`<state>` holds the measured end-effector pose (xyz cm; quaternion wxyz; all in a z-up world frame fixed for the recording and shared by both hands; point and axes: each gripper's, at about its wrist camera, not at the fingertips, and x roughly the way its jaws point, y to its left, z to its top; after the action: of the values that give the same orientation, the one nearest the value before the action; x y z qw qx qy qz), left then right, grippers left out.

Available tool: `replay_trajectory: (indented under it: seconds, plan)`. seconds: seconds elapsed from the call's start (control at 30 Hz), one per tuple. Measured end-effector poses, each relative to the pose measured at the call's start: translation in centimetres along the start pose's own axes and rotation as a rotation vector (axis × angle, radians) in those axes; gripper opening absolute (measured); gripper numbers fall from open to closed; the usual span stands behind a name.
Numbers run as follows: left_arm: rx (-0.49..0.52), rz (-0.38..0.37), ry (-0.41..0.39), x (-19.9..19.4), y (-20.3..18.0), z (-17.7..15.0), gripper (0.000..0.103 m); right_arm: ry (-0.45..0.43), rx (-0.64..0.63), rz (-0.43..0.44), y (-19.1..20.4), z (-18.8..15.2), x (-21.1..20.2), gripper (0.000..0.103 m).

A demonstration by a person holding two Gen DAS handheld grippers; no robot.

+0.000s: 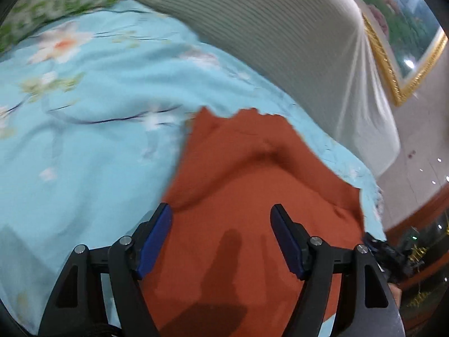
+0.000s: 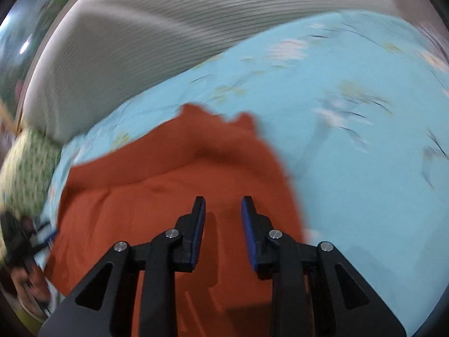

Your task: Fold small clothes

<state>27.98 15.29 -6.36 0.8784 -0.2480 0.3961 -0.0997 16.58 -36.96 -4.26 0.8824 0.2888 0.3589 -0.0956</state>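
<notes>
A rust-orange garment [image 1: 247,185] lies rumpled on a light blue flowered bedsheet [image 1: 84,140]. In the left wrist view my left gripper [image 1: 221,210] hangs just above it with both blue-padded jaws wide apart and nothing between them. In the right wrist view the same garment [image 2: 168,168] fills the lower middle, with a raised fold across its far part. My right gripper [image 2: 223,200] is over the cloth, jaws partly apart and empty. Both views are motion-blurred.
A grey-white ribbed headboard [image 1: 252,28] runs along the far side of the bed. A green-patterned pillow [image 1: 56,2] lies at the top left. A gold-framed picture [image 1: 407,42] hangs on the wall. The other hand and gripper show at the left of the right wrist view [image 2: 25,241].
</notes>
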Motion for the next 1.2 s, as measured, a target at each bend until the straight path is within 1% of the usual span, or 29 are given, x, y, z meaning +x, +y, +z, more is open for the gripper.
replay_trajectory:
  seconds: [0.03, 0.07, 0.13, 0.23, 0.27, 0.37, 0.43, 0.53, 0.57, 0.6, 0.73, 0.87, 1.0, 1.2]
  plan:
    - [-0.01, 0.034, 0.001, -0.7, 0.5, -0.5, 0.074, -0.013, 0.018, -0.013, -0.5, -0.1, -0.8, 0.028]
    - [-0.02, 0.042, 0.009, -1.0, 0.9, -0.9, 0.074, -0.033, 0.035, -0.014, -1.0, -0.3, -1.9, 0.028]
    - [-0.06, 0.006, 0.019, -2.4, 1.7, -2.3, 0.074, -0.057, 0.058, 0.001, -1.8, -1.0, -3.9, 0.029]
    - [-0.107, -0.019, 0.023, -4.7, 1.7, -4.7, 0.074, -0.07, 0.038, 0.079, -1.1, -2.3, -6.0, 0.031]
    - [-0.112, -0.029, 0.017, -5.5, 1.5, -5.5, 0.075, -0.065, 0.026, 0.09, -0.6, -2.8, -6.5, 0.033]
    - [-0.111, -0.024, -0.015, -8.1, 0.5, -7.7, 0.079, -0.044, 0.0, 0.125, 0.4, -4.7, -7.7, 0.036]
    - [-0.119, -0.036, -0.03, -9.4, -0.2, -8.6, 0.08, -0.026, -0.012, 0.137, 0.9, -5.9, -8.1, 0.037]
    - [-0.151, -0.075, -0.021, -10.9, -0.3, -10.0, 0.081, 0.008, -0.025, 0.158, 1.6, -7.8, -8.5, 0.038]
    - [-0.164, -0.094, -0.006, -10.9, -0.4, -10.4, 0.081, 0.014, -0.025, 0.163, 1.7, -8.3, -8.7, 0.038]
    - [-0.169, -0.098, 0.003, -11.1, -0.5, -10.6, 0.081, 0.022, -0.024, 0.173, 2.0, -8.8, -8.7, 0.039]
    - [-0.2, -0.115, 0.019, -10.6, -1.0, -11.9, 0.081, 0.043, -0.022, 0.201, 2.5, -10.6, -9.5, 0.042]
    - [-0.265, -0.149, 0.02, -8.8, -1.1, -12.2, 0.081, 0.063, -0.03, 0.22, 3.2, -11.6, -9.7, 0.043]
    - [-0.292, -0.135, 0.011, -6.2, -1.3, -11.4, 0.081, 0.085, -0.044, 0.247, 4.3, -12.0, -9.5, 0.043]
    - [-0.318, -0.135, -0.036, -3.3, -1.3, -9.1, 0.081, 0.093, -0.063, 0.271, 5.9, -12.0, -9.4, 0.043]
